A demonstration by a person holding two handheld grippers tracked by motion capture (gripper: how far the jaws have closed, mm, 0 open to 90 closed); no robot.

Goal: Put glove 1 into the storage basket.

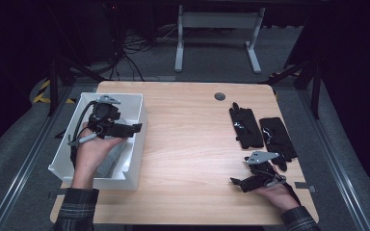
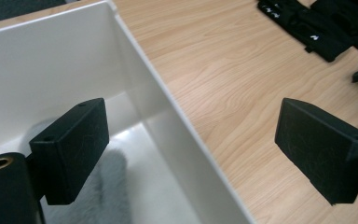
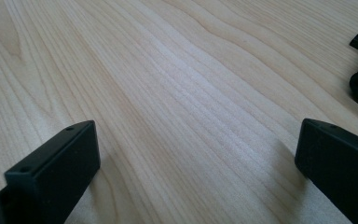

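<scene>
Overhead, left hand-held gripper (image 1: 136,128) gapes over white bin (image 1: 137,163); right hand-held gripper (image 1: 236,182) released; gloves' (image 1: 261,131) markings unreadable.

High view above the near edge facing forward and down over the whole counter (image 1: 192,144), left gripper view close over the white bin's (image 2: 168,107) rim, right gripper view low along bare counter, both sharing that wood.

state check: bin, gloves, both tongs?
white bin: upright on the table's left, a grey item lying inside
black gloves: two, flat on the table's right, untouched
left tongs: open, empty, over the bin's wall
right tongs: open, empty, low over bare wood
</scene>
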